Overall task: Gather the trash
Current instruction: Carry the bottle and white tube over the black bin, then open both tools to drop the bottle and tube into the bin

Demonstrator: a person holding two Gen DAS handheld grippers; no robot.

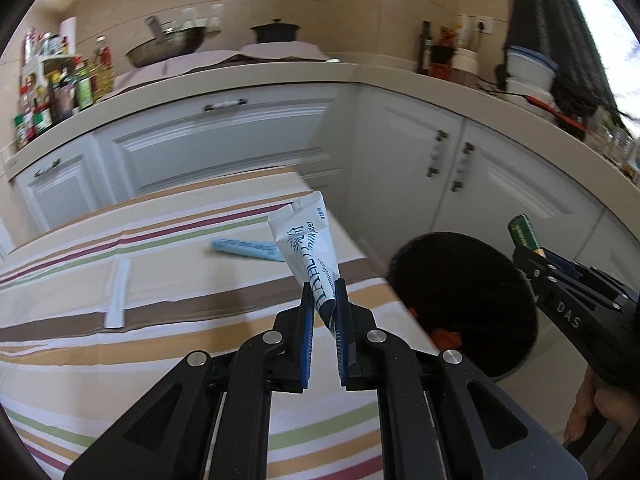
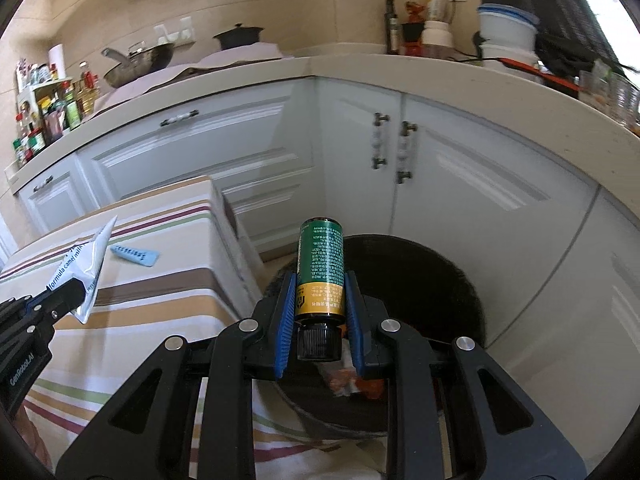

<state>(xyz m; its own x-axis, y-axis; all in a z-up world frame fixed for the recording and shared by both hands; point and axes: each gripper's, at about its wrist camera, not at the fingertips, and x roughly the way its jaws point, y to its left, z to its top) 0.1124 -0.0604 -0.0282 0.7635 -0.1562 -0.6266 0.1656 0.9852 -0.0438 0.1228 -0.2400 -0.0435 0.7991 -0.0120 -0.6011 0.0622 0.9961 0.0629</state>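
Observation:
My left gripper (image 1: pixel 323 294) is shut on a white milk-powder sachet (image 1: pixel 306 246) and holds it above the striped table's right edge; it also shows in the right wrist view (image 2: pixel 86 270). My right gripper (image 2: pixel 320 280) is shut on a green and gold bottle (image 2: pixel 321 267) with a black cap, held over the black trash bin (image 2: pixel 460 280). The bottle also shows in the left wrist view (image 1: pixel 525 236), at the right above the bin (image 1: pixel 472 292). Orange trash (image 2: pixel 352 386) lies inside the bin.
A blue wrapper (image 1: pixel 246 249) and a white strip (image 1: pixel 118 294) lie on the striped tablecloth (image 1: pixel 120 360). White kitchen cabinets (image 2: pixel 440 168) and a crowded countertop (image 2: pixel 280 68) stand behind the bin.

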